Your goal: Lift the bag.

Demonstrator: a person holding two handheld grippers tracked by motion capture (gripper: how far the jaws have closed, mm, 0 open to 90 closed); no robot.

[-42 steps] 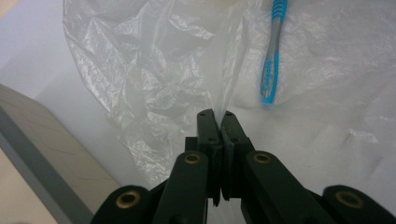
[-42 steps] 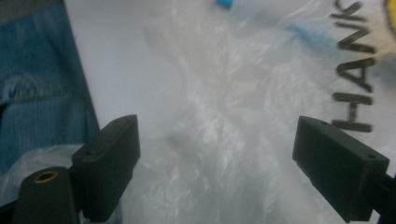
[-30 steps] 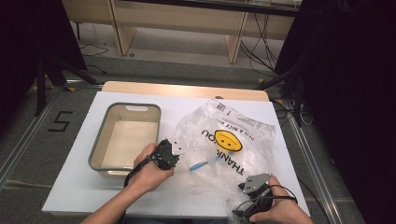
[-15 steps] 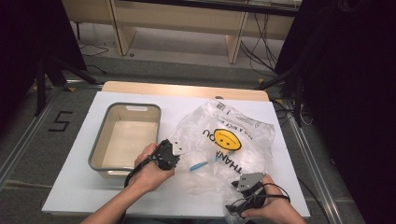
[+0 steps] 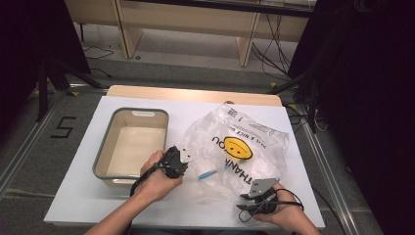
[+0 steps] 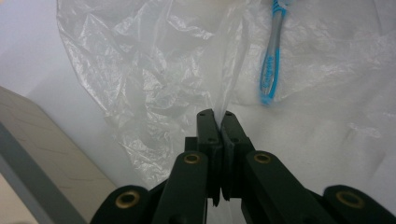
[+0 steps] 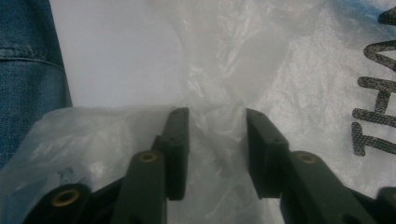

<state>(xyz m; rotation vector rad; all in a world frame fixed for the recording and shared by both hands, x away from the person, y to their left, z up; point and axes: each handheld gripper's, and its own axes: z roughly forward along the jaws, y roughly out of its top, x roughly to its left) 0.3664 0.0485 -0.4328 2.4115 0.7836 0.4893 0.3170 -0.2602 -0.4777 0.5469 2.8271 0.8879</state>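
Altogether two claws work on one clear plastic bag (image 5: 240, 147) that lies crumpled on the white surface (image 5: 78, 196). One bag, one toothbrush and one tub can be counted.

Seen from the high view, the left claw (image 5: 185, 157) sits at the bag's left edge, just beside the right wall of the single beige tub (image 5: 131, 147). Its own view shows the left claw (image 6: 215, 114) clenched, the jaws pressed together on a thin raised fold of the plastic bag (image 6: 154, 74). One blue and grey toothbrush (image 6: 272, 56) lies beyond the jaws and a little to the right, apparently under the film; from above the toothbrush (image 5: 207, 173) shows as a short blue streak near the bag's lower left part.

Near the front edge of the surface, the right claw (image 5: 250, 206) rests at the bag's lower corner. Its own view shows the right claw (image 7: 217, 116) released, the jaws standing apart with wrinkled film of the plastic bag (image 7: 280, 60) between and beneath them. Blue denim (image 7: 23, 65) shows at the left of that view.

The bag carries one yellow smiley face (image 5: 238, 148) and black lettering.
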